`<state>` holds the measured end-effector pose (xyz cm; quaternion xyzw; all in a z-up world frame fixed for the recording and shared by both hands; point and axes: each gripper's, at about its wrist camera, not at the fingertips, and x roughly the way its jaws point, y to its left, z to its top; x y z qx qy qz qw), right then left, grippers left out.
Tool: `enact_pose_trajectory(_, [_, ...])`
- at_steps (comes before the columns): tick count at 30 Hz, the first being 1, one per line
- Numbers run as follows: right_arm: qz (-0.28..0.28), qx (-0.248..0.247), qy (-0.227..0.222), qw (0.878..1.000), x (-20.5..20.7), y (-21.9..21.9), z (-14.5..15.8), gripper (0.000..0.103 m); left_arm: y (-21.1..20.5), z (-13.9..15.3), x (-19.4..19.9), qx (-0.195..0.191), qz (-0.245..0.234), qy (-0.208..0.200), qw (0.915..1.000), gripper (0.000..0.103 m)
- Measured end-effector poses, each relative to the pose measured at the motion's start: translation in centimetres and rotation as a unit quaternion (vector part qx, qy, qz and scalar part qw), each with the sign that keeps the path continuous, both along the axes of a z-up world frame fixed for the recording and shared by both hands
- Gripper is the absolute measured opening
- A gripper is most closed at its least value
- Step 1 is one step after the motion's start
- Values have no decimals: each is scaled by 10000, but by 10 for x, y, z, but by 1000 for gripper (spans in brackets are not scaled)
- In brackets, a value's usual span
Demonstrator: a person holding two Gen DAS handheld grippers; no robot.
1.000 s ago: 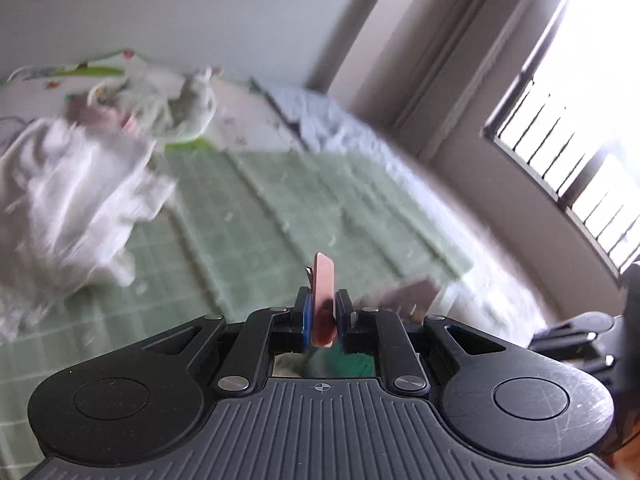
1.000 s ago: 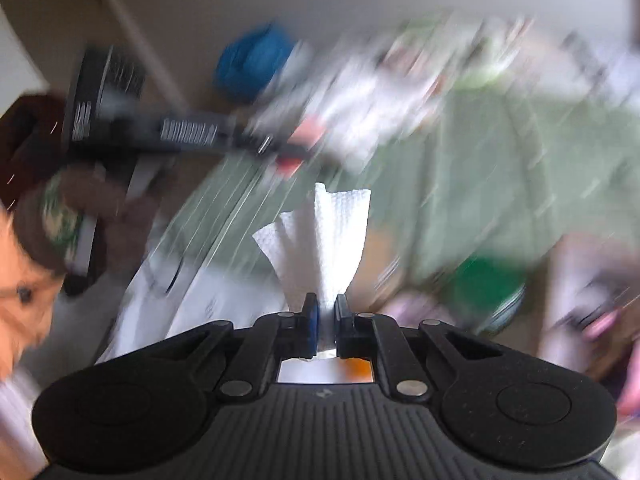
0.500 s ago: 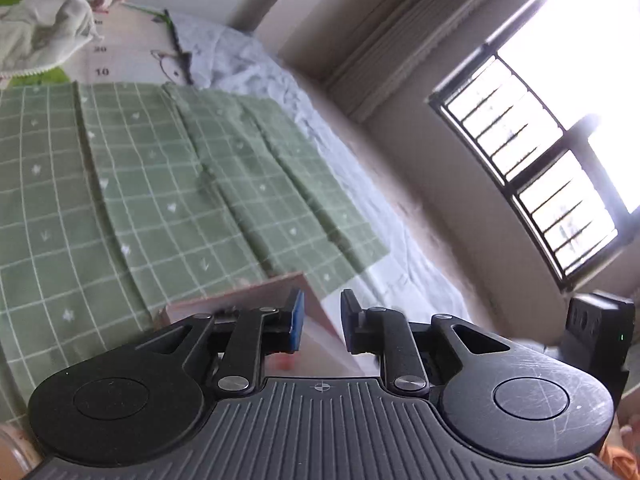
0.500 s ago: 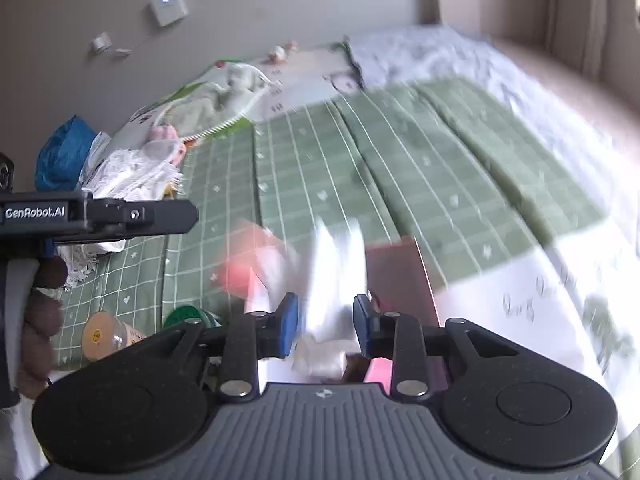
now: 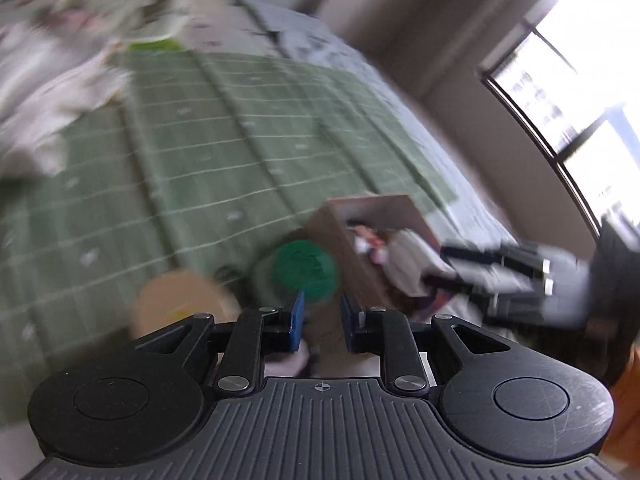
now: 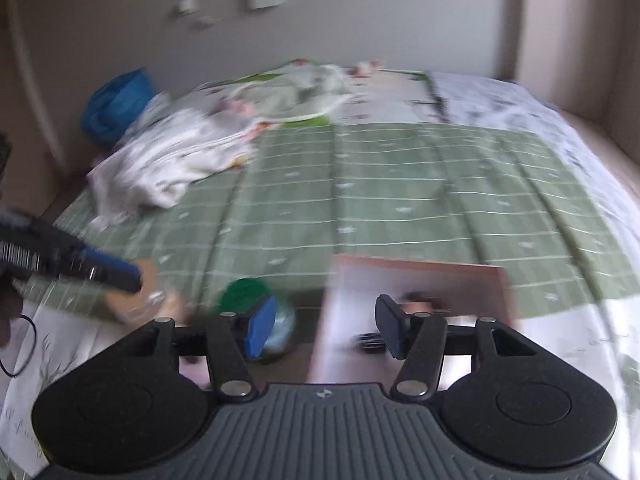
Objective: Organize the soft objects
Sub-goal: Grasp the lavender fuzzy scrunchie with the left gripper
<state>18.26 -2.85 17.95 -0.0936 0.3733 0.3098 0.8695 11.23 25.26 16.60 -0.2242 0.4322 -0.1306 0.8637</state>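
Left gripper [image 5: 322,322]: released, nothing held.
Right gripper [image 6: 324,330]: spread wide, nothing held.
Cardboard box [image 6: 420,292]: set at 6 o'clock on green checked blanket [image 6: 400,200].
White cloth pile [image 6: 168,160]: heaped at 10 o'clock.
Green-lidded jar [image 5: 306,270]: beside box.

The broad middle of the green checked blanket [image 6: 400,200] lies bare, giving wide room to reach across the bed. Toward the head, a heap of white cloth [image 6: 168,160] and a pale rumpled garment [image 6: 296,92] crowd the left and far side. Near the foot things bunch up: an open box [image 6: 420,280] sits just beside a green-lidded jar [image 5: 305,270], with a tan-lidded container [image 5: 176,300] close by, leaving narrow gaps between them.
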Motion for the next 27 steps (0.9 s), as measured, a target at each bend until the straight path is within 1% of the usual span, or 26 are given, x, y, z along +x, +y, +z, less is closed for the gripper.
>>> enact_pose_trajectory(2, [410, -227, 61, 9989, -20, 34, -16, 56, 16, -7, -10, 105, 192, 193, 9996, 22])
enact_pose_trajectory(3, [700, -377, 119, 9968, -30, 52, -26, 56, 22, -11, -16, 159, 203, 264, 9993, 22])
enact_pose_trajectory(5, [1213, -672, 235, 9901, -48, 83, -45, 55, 28, -19, -30, 312, 50, 394, 9987, 22])
enact_pose_trajectory(7, [1647, -978, 319, 9810, -64, 109, -66, 55, 30, -31, -44, 623, -150, 453, 9969, 22])
enact_pose_trajectory(8, [1791, -1102, 451, 9766, -71, 119, -77, 55, 30, -36, -49, 747, -242, 486, 9957, 22])
enact_pose_trajectory(10, [1901, -1222, 775, 9710, -80, 134, -96, 54, 33, -47, -61, 853, -386, 566, 9940, 22])
enact_pose_trajectory(12, [1831, -1246, 998, 9701, -81, 146, -111, 54, 37, -57, -69, 804, -441, 621, 9938, 22])
enact_pose_trajectory(14, [1712, -1273, 1136, 9704, -80, 156, -114, 47, 42, -60, -75, 834, -447, 635, 9935, 22])
enact_pose_trajectory(15, [1720, -1190, 1109, 9716, -79, 157, -110, 47, 43, -60, -76, 881, -457, 609, 9932, 22])
enact_pose_trajectory(16, [1768, -1091, 982, 9732, -80, 157, -101, 47, 45, -59, -79, 929, -484, 558, 9929, 22])
enact_pose_trajectory(18, [1912, -987, 568, 9749, -84, 154, -85, 47, 47, -58, -82, 996, -533, 465, 9925, 22])
enact_pose_trajectory(20, [1984, -998, 206, 9748, -87, 155, -76, 47, 47, -60, -84, 993, -542, 476, 9924, 22])
enact_pose_trajectory(22, [1832, -1086, 131, 9770, -85, 156, -76, 47, 43, -62, -86, 959, -574, 527, 9923, 22])
enact_pose_trajectory(24, [1725, -1112, 254, 9784, -80, 157, -83, 47, 38, -64, -86, 922, -688, 512, 9920, 22])
enact_pose_trajectory(25, [1747, -1192, 277, 9770, -78, 159, -88, 47, 35, -64, -87, 909, -774, 481, 9917, 22])
enact_pose_trajectory(27, [1889, -1576, 73, 9692, -79, 164, -101, 47, 29, -64, -87, 924, -945, 426, 9903, 22])
